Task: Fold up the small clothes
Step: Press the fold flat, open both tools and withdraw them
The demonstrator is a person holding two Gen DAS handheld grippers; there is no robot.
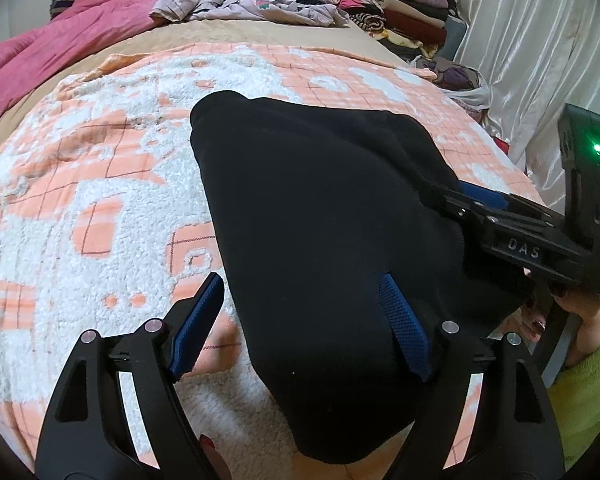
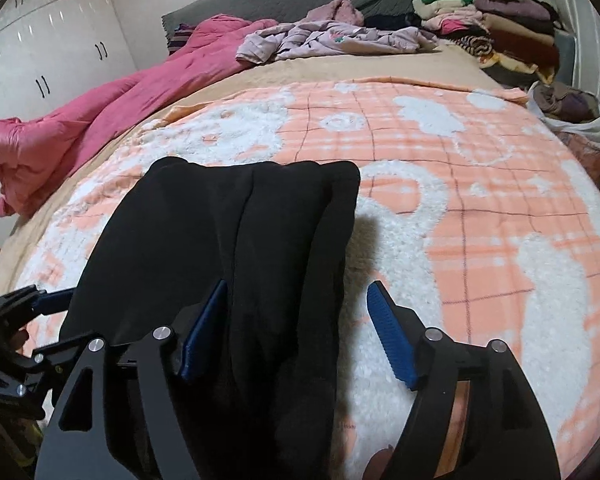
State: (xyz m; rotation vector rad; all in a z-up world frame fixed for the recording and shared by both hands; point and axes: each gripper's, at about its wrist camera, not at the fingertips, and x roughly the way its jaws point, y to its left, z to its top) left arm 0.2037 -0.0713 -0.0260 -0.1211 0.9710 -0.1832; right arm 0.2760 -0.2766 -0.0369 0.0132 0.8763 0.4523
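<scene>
A black garment, folded into a long thick bundle, lies on the peach-and-white blanket. My left gripper stands open over the bundle's near end: one blue pad rests on the cloth, the other hangs over the blanket, clear of it. The right gripper comes in from the right at the bundle's side edge. In the right wrist view the black garment runs away from me in lengthwise folds. My right gripper is open, its left pad against the cloth and its right pad over bare blanket. The left gripper shows at the left edge.
A pink duvet lies along the bed's left side. Crumpled lilac clothes and a stack of folded clothes sit at the head end. A bag of clothes and white curtains are on the right, white wardrobe doors on the left.
</scene>
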